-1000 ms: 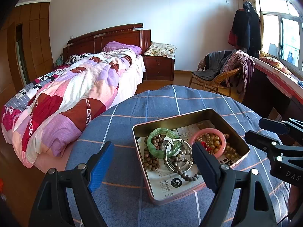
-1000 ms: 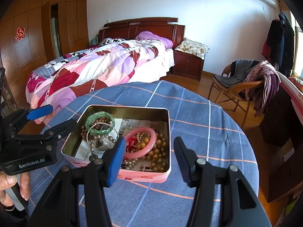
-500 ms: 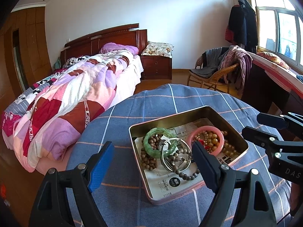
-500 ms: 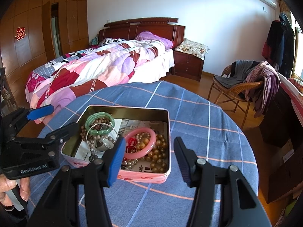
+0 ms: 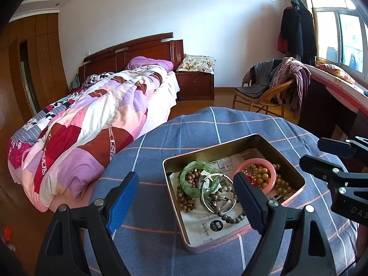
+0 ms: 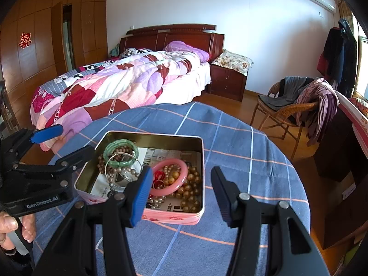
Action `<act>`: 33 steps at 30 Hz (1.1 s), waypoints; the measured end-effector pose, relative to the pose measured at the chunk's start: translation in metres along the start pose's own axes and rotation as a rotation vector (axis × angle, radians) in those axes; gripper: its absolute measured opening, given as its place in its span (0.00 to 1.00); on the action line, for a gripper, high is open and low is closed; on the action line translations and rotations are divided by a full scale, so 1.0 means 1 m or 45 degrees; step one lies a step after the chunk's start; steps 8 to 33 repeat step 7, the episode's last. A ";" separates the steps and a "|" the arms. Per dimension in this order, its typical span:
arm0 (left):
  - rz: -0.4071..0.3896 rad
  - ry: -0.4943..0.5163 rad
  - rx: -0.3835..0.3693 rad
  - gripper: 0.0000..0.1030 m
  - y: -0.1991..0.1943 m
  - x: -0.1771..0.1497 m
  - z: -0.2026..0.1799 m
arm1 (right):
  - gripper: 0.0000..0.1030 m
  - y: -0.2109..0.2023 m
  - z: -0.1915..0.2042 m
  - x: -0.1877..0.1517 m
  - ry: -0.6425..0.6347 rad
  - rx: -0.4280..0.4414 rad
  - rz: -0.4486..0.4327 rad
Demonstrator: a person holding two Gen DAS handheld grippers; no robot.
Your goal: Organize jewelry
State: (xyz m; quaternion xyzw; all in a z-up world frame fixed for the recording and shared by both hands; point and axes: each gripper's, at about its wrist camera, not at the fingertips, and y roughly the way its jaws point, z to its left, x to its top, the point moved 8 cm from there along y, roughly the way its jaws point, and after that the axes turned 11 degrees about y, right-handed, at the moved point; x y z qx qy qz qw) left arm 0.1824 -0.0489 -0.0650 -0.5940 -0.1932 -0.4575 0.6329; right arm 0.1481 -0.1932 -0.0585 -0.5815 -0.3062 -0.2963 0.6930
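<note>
A pink-sided metal tin (image 5: pixel 296 172) (image 6: pixel 202 161) sits on the round table. It holds a green bangle (image 5: pixel 187 174) (image 6: pixel 110 148), a silver bangle (image 5: pixel 204 201) (image 6: pixel 109 165), a pink bangle (image 5: pixel 271 172) (image 6: pixel 174 187), brown bead strings (image 5: pixel 184 201) and golden beads (image 6: pixel 189 195). My left gripper (image 5: pixel 185 201) is open and empty, held above the tin's left near side. My right gripper (image 6: pixel 181 191) is open and empty, held above the tin's right near corner. Each gripper shows in the other's view, the right gripper (image 5: pixel 331 156) and the left gripper (image 6: pixel 59 141).
The table wears a blue checked cloth (image 5: pixel 207 124) (image 6: pixel 241 142). A bed with a patchwork quilt (image 5: pixel 92 119) stands to the left. A wicker chair with clothes (image 5: pixel 271 92) and a desk (image 5: pixel 333 105) stand to the right.
The left gripper view has swung slightly, so the tin sits a little further right and lower. The right gripper has barely moved. Both stay open.
</note>
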 end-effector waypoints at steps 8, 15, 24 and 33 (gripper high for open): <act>-0.036 0.030 0.013 0.82 -0.003 0.000 -0.003 | 0.54 -0.001 -0.004 0.000 0.008 -0.006 0.006; -0.036 0.030 0.013 0.82 -0.003 0.000 -0.003 | 0.54 -0.001 -0.004 0.000 0.008 -0.006 0.006; -0.036 0.030 0.013 0.82 -0.003 0.000 -0.003 | 0.54 -0.001 -0.004 0.000 0.008 -0.006 0.006; -0.036 0.030 0.013 0.82 -0.003 0.000 -0.003 | 0.54 -0.001 -0.004 0.000 0.008 -0.006 0.006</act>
